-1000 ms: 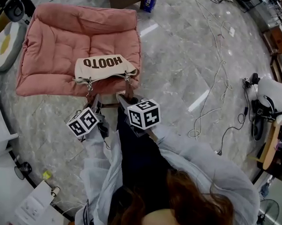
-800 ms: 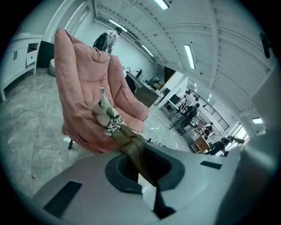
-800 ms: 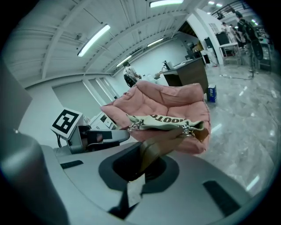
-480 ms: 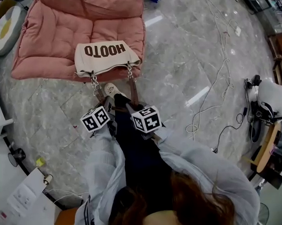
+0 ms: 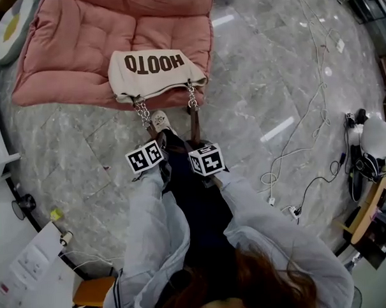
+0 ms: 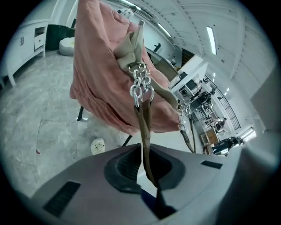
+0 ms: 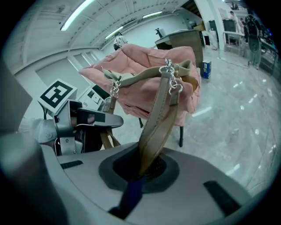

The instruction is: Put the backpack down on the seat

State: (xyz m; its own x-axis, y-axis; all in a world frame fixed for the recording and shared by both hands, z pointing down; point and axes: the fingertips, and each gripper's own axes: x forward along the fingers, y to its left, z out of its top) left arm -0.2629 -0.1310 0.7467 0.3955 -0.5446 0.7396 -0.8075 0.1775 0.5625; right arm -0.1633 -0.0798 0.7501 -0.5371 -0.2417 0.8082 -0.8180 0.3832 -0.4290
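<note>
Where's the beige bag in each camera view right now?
Head view: bag upper centre, over the front edge of the pink seat.
Left gripper view: bag top centre, edge-on, above its chain, against the pink seat.
Right gripper view: bag centre, before the pink seat.
Shared landmark: the pink seat.

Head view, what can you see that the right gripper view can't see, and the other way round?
Only the head view: the letters printed on the bag, the person's sleeves, and the cables on the floor. Only the right gripper view: the brown strap pinched tight in the right gripper, and the ceiling lights. Both: the pink seat, the beige bag at its front edge, and the chains.
</note>
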